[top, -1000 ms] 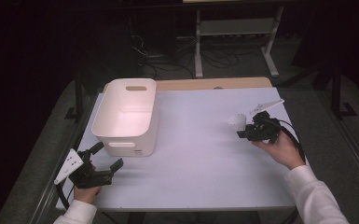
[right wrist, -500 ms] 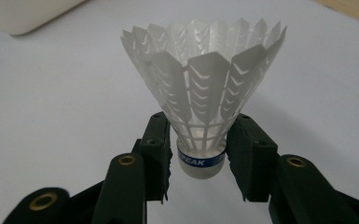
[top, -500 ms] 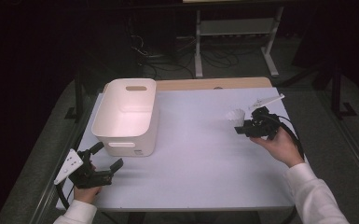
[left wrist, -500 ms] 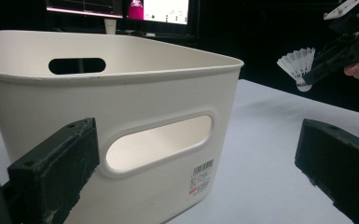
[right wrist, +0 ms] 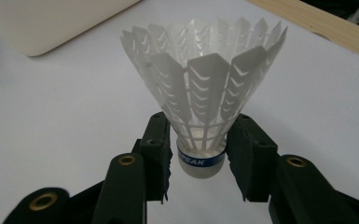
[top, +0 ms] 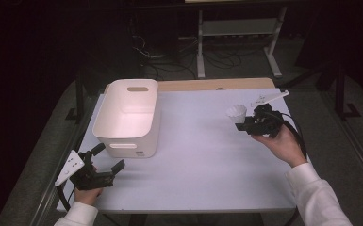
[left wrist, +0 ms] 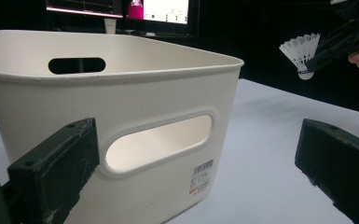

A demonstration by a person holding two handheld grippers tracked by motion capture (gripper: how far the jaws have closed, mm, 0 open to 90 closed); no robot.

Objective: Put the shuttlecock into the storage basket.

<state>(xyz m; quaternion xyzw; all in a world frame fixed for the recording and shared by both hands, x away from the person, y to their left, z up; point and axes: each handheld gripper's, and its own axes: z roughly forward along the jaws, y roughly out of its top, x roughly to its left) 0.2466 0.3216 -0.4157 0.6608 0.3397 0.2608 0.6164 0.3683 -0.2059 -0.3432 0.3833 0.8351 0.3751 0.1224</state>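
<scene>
A white plastic shuttlecock (right wrist: 204,93) with a blue band on its base sits between the jaws of my right gripper (right wrist: 200,156), which is shut on it. In the high view that right gripper (top: 243,124) holds the shuttlecock (top: 236,113) lifted over the table's right side. From the left gripper view the shuttlecock (left wrist: 302,51) shows far off at upper right. A white plastic bin (top: 128,117) with handle slots stands at the table's left. My left gripper (top: 107,162) rests open at the front left corner, just in front of the bin (left wrist: 121,107).
The table (top: 202,160) has a pale lilac top with a wooden strip (top: 217,84) along its far edge. Behind it stand a metal frame (top: 238,33) and cables on the dark floor. Monitors (left wrist: 121,9) glow beyond the bin.
My right gripper has risen and shifted slightly left and away with the shuttlecock in it. The left gripper has stayed still.
</scene>
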